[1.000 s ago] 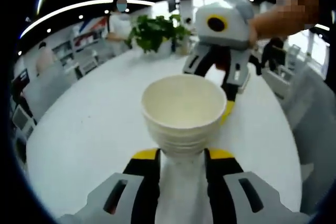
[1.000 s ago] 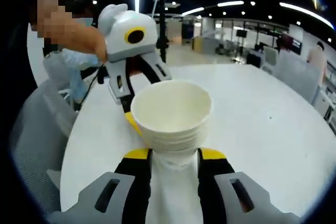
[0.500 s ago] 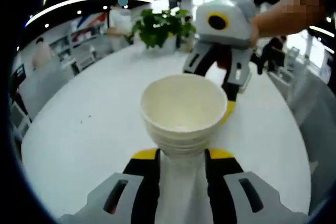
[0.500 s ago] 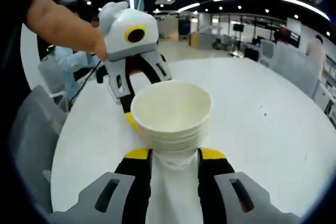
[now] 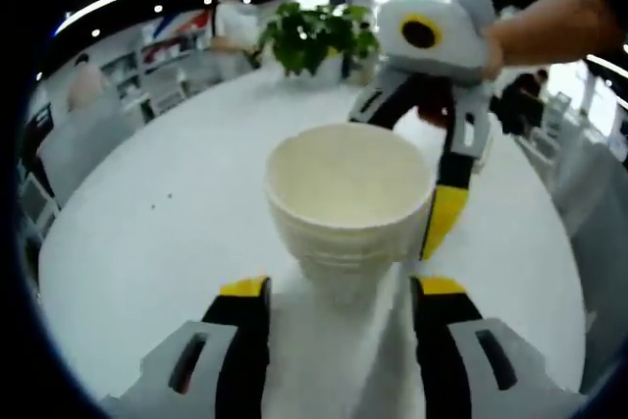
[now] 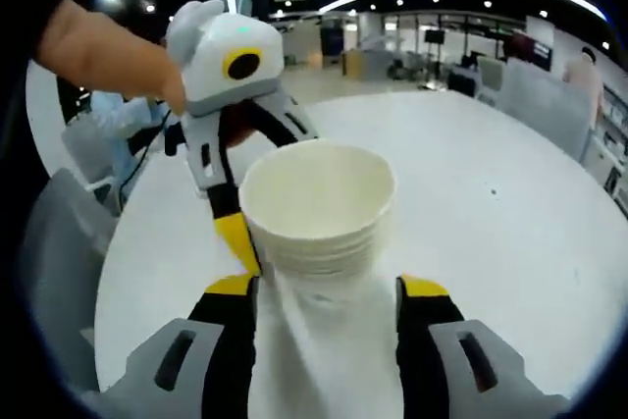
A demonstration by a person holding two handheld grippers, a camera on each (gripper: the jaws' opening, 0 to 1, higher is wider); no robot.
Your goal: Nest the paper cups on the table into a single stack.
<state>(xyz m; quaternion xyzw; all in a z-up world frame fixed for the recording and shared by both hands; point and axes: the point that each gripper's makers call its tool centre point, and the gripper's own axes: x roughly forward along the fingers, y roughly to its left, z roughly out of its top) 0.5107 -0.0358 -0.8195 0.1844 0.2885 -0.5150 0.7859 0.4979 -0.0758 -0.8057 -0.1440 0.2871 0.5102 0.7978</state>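
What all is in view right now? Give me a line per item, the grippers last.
Stack of paper cups: one stack of several nested cups, cream-white, upright on the table between the jaws of both grippers.
Table: one, white, round, under the stack.
Potted plant: one, green leaves, at the far edge of the table in the left gripper view.
Chairs: grey, around the table's edge; count unclear.
People: a few, blurred, in the office background.
Left gripper: grey-white body, black jaws with yellow tips, jaws standing apart either side of the stack.
Right gripper: same colours, jaws likewise apart around the stack.
Hand: on the right gripper's body.
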